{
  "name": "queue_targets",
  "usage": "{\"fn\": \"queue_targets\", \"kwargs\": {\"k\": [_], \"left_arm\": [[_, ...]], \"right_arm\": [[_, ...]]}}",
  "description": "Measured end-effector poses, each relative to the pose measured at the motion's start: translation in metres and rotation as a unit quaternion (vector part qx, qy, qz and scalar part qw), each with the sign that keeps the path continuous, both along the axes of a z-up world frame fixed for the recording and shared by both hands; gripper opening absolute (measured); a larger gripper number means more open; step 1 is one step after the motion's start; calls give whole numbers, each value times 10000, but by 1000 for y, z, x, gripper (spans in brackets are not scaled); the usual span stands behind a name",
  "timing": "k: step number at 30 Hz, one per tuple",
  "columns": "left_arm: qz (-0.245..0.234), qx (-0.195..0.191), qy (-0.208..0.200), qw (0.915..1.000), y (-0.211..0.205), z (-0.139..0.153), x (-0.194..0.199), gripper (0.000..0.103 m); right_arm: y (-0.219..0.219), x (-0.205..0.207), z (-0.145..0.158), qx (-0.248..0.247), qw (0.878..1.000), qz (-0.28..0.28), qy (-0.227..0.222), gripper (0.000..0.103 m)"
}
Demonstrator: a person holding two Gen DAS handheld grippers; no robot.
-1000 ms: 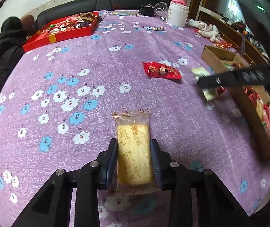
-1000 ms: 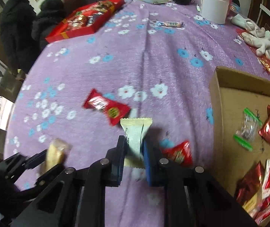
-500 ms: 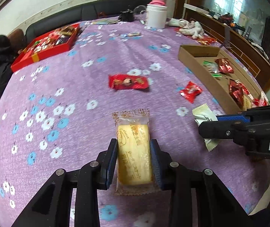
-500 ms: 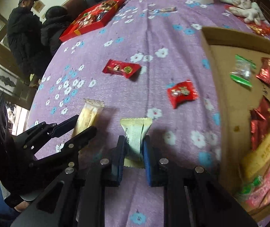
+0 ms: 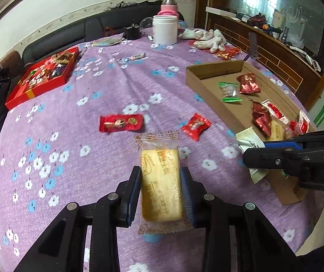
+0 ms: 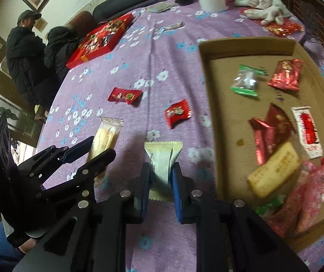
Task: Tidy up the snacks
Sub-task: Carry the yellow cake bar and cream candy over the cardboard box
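Note:
My left gripper (image 5: 160, 172) is shut on a clear-wrapped yellow cheese cake (image 5: 160, 181), held above the purple flowered tablecloth. My right gripper (image 6: 160, 168) is shut on a pale green snack packet (image 6: 163, 161), just left of the cardboard tray (image 6: 225, 52). The right wrist view also shows the left gripper (image 6: 99, 148) with the cheese cake (image 6: 105, 137). In the left wrist view the right gripper (image 5: 250, 150) grips the pale green packet (image 5: 248, 139) at the tray's near end. Two red wrapped snacks (image 5: 121, 122) (image 5: 196, 125) lie loose on the cloth.
The cardboard tray (image 5: 207, 88) holds several red, green and pink snacks and a yellow cake (image 6: 273, 171). A red gift box (image 5: 40, 77) sits far left, a white jar (image 5: 164, 31) and white gloves (image 5: 209, 39) at the back. Two people in dark coats (image 6: 25, 52) stand beyond the table's left edge.
Both grippers have swung toward the cardboard tray with their snacks still held and risen a little. The tray now fills the right of both views and the red snacks have slid left.

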State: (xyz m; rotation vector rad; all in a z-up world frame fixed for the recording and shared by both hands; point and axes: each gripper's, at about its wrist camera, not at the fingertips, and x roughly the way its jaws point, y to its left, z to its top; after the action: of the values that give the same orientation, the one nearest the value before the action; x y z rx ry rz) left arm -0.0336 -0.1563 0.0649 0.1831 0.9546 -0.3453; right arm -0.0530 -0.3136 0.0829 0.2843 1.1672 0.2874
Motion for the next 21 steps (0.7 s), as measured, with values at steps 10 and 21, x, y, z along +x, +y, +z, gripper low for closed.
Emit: {"fn": "queue_targets", "kwargs": {"k": [10,21], "left_arm": [[-288,-43,-104,9995,-39,15,3,36],[-730,-236,-96,9970,-101,25,20,36]], "right_arm": [[-43,-6,11,129,9991,-385,-148,18],[-119,-9,12,124,9939,-1078,-171,18]]}}
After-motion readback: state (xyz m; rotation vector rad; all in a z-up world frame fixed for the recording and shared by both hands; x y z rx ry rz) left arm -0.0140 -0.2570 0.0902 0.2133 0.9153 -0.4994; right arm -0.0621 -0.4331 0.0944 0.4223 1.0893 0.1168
